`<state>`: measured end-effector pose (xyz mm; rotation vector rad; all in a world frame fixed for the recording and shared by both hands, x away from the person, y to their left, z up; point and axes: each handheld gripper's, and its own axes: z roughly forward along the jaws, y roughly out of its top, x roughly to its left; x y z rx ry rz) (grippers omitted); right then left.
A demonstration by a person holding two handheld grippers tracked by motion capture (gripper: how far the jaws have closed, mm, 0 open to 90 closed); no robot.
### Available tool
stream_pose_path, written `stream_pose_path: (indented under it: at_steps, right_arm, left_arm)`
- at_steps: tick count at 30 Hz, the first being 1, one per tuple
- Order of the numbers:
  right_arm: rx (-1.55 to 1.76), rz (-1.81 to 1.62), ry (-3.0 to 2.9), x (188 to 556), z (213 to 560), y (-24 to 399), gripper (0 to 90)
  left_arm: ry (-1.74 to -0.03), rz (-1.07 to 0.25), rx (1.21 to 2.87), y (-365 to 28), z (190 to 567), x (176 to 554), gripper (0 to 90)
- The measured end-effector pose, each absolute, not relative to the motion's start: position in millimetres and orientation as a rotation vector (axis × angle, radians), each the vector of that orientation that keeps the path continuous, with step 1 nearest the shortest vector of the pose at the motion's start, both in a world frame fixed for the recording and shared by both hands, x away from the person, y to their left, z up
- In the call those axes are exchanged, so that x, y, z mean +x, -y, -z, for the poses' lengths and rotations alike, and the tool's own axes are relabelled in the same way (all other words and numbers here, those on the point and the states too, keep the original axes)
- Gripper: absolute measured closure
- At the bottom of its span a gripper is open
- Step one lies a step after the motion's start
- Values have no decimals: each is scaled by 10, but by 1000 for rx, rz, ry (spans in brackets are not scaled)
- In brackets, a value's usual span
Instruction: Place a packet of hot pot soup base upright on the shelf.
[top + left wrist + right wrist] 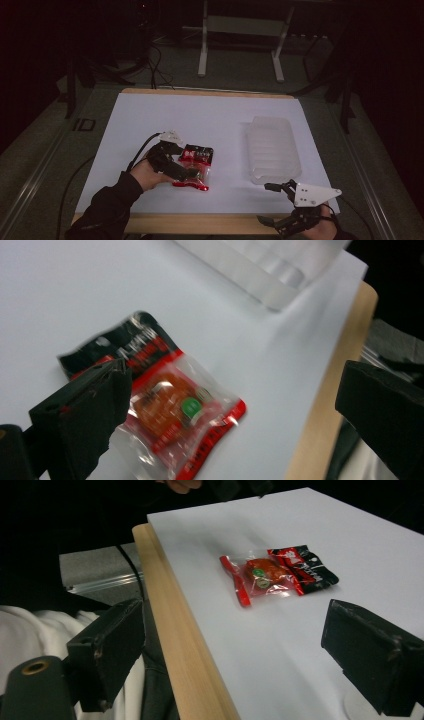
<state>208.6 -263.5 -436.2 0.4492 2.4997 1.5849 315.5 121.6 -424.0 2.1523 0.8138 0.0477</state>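
Observation:
A red and black snack packet [198,154] with a clear window lies flat on the white table sheet [210,120], left of the middle. My left gripper [182,162] hovers over its near-left part with jaws spread wide. In the left gripper view the packet [175,410] lies below the left gripper [235,377], beside its left jaw, and neither pad presses on it. My right gripper [272,204] sits near the table's front right corner, open and empty. In the right gripper view the packet [277,575] lies well beyond the wide-apart jaws of the right gripper [235,615].
A clear ribbed plastic tray [272,145] rests on the right half of the sheet, just beyond my right gripper; the tray [270,270] shows at the top of the left gripper view. A wooden table edge [200,222] runs along the front. White stand legs [202,50] rise behind the table.

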Motion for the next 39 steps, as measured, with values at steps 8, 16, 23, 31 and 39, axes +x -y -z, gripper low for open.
stream_pose_path:
  at_steps: [8,16,23,31,39]
  right_arm:
    - [453,-1597,-2529,2099,4380,2640,130]
    - [457,-1602,-2536,2109,4392,2645,131]
    - [469,-1608,-2549,2122,4407,2649,134]
    - [479,-1601,-2559,2125,4417,2644,140]
    - [480,-1591,-2569,2128,4428,2634,140]
  left_arm:
    - [-842,-94,2112,-1214,4250,3433,8]
    - [-873,-153,2060,-1286,4380,3699,77]
    - [-944,-223,2084,-1331,4666,3827,204]
    - [-1063,-196,2128,-1356,4963,3908,276]
    - [-1130,-208,2154,-1334,5145,3920,275]
